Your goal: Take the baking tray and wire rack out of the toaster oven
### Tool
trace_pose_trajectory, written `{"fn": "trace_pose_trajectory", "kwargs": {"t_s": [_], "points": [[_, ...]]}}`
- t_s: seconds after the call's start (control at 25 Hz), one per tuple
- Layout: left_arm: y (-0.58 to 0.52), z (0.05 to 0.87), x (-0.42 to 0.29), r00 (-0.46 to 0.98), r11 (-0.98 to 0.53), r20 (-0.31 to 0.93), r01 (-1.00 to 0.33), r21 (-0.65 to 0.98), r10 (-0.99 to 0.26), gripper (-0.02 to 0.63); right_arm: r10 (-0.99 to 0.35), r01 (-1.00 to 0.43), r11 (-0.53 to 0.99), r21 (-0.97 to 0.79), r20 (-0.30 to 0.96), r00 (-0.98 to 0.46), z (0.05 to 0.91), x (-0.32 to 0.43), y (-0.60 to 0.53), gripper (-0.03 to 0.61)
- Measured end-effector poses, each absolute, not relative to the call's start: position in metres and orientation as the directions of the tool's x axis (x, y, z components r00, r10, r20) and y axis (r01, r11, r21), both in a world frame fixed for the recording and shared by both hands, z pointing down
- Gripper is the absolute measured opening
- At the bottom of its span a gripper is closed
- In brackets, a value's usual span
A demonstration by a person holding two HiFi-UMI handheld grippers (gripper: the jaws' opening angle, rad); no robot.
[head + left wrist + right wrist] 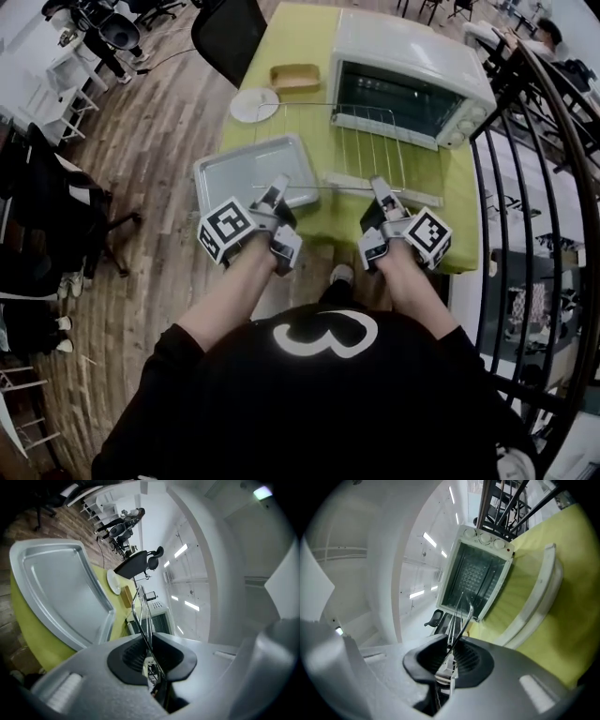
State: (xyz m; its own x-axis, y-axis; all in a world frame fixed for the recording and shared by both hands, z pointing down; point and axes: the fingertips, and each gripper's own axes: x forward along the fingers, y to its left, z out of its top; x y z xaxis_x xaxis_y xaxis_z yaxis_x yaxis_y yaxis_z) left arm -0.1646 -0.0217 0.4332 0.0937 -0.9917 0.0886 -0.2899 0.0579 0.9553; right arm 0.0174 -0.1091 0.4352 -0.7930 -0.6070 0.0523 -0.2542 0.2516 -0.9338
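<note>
1. Nearest the head camera, a black shirt with a white print fills the bottom of the frame. Two bare forearms reach up from it toward the middle.
2. The left tool, which carries a marker cube, is clamped on the near left edge of a thin silver wire rack. In the left gripper view its black pads pinch the rack's wire between them.
3. The right tool grips the same near edge further right. In the right gripper view its pads are closed on the wire.
4. The rack hangs level above the yellow-green bench, across the middle of the frame. It sits over the oven's dropped door, with its far edge close to the oven mouth.
5. The white box-shaped toaster oven stands at the upper right on the bench, showing its dark cavity.
6. The flat grey metal baking tray lies on the bench left of centre, at the bench's near left corner. It is just beside the left tool, and the rack's left part passes over its right side.
7. Above the tray in the frame sit a round white plate and a tan oblong dish.
8. A black office chair stands at the top.
</note>
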Motion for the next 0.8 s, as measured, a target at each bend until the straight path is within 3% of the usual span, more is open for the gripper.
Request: {"fn": "trace_pose_trajectory", "kwargs": {"t_s": [0.44, 0.8], "points": [[0.065, 0.447, -0.227, -0.112, 0.151, 0.126, -0.258, 0.954, -0.986, 0.038, -0.424, -0.210, 0.272, -0.939, 0.079, -0.902, 0.451, -0.067, -0.059, 0.038], [0.109, 0.471, -0.274, -0.191, 0.214, 0.172, -0.224, 0.951, -0.966, 0.038, -0.340, -0.221, 0.253, -0.942, 0.127, -0.932, 0.478, -0.125, -0.029, 0.038]]}}
